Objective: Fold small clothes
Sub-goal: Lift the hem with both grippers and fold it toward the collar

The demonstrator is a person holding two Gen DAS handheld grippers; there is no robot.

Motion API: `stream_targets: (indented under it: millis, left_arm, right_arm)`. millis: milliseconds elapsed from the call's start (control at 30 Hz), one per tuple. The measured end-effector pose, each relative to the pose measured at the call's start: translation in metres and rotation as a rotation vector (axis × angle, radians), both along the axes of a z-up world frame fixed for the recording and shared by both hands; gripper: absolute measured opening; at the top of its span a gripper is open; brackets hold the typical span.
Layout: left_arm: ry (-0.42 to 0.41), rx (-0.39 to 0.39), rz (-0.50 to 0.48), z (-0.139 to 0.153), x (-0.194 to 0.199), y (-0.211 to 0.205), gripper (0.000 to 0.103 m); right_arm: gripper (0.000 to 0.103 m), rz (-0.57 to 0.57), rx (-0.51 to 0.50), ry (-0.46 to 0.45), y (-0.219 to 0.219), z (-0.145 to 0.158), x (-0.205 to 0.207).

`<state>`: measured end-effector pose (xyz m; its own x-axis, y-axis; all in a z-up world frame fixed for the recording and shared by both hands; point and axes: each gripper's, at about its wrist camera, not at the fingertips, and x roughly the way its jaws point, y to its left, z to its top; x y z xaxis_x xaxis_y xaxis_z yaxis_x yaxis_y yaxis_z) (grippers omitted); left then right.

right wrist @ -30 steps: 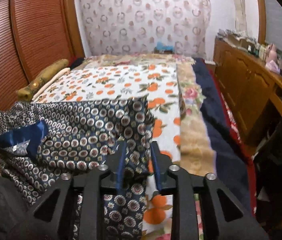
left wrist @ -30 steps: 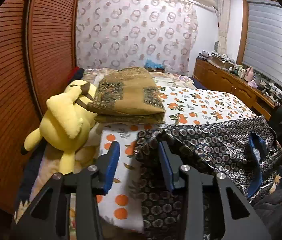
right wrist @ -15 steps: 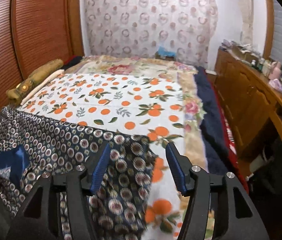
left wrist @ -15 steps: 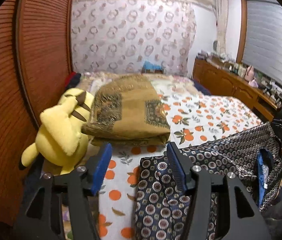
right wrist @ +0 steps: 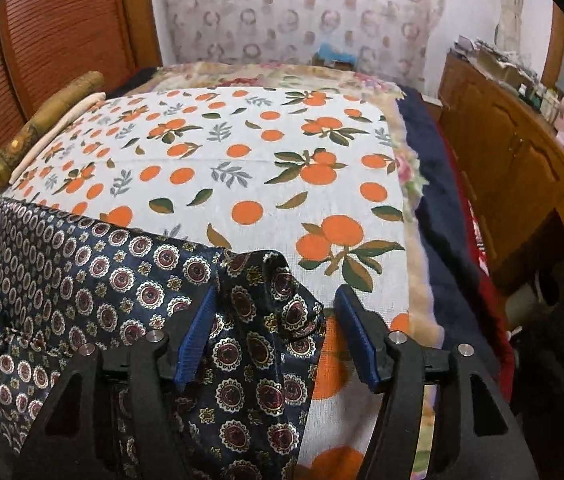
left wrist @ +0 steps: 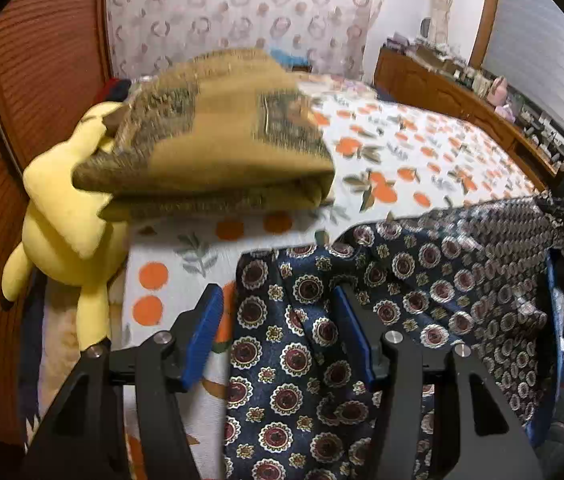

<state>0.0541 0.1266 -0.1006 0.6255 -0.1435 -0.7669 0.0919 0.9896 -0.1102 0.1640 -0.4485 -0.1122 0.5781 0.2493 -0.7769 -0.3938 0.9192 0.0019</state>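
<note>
A dark navy garment with a round medallion print (left wrist: 422, 280) lies across the near edge of the bed, its blue lining showing at one end. My left gripper (left wrist: 278, 320) is open, with the garment's left corner lying loose between its blue pads. In the right wrist view the same garment (right wrist: 82, 272) spreads to the left. My right gripper (right wrist: 276, 320) is open, and the garment's bunched right corner sits between its jaws without being pinched.
The bed has a white sheet with orange fruit print (right wrist: 242, 168). A folded tan blanket (left wrist: 218, 148) and a yellow plush toy (left wrist: 66, 224) lie at the left by the wooden slatted wall (left wrist: 2, 120). A wooden dresser (right wrist: 522, 160) stands along the right.
The right gripper was shut on the garment's corner a second ago and has opened wide, as has the left. Both have lowered and moved closer over the garment's corners.
</note>
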Motion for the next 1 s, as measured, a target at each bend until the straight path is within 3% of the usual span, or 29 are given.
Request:
stream_targets:
  millis: [233,267,333,367,400,533,633,833,1000]
  left_arm:
    - [0.01,0.019,0.007,-0.007,0.002,-0.007,0.056]
    - [0.003,0.016,-0.006,-0.007,0.002,-0.01,0.051]
    - [-0.008,0.008,-0.042,-0.006,0.001,-0.016,0.022]
    - [-0.009,-0.013,-0.059,-0.005,0.0,-0.017,0.015]
    - [-0.011,-0.017,-0.067,-0.004,0.0,-0.019,0.011]
    - [-0.078,-0.031,-0.06,0.011,-0.007,-0.022,0.005]
    - [-0.184,-0.062,-0.029,0.045,-0.02,-0.022,0.004]
    - [-0.368,-0.061,-0.011,0.116,-0.02,-0.024,0.004]
    - [-0.471,-0.037,0.018,0.171,0.026,-0.024,0.004]
  right_arm:
    - [0.062,0.033,-0.004,-0.005,0.009,-0.001,0.0]
    - [0.054,0.044,-0.004,-0.005,0.012,-0.001,-0.001]
    - [0.035,0.084,0.005,-0.004,0.017,0.0,-0.005]
    - [0.02,0.103,0.015,0.0,0.019,0.0,-0.007]
    - [0.011,0.122,0.023,0.005,0.02,0.001,-0.009]
    - [0.007,0.184,0.033,-0.007,0.032,0.003,-0.023]
    - [0.006,0.177,0.037,-0.089,0.033,0.02,-0.039]
    - [0.006,0.128,0.099,-0.293,0.016,0.093,-0.058]
    - [0.006,0.105,0.086,-0.417,0.014,0.151,-0.039]
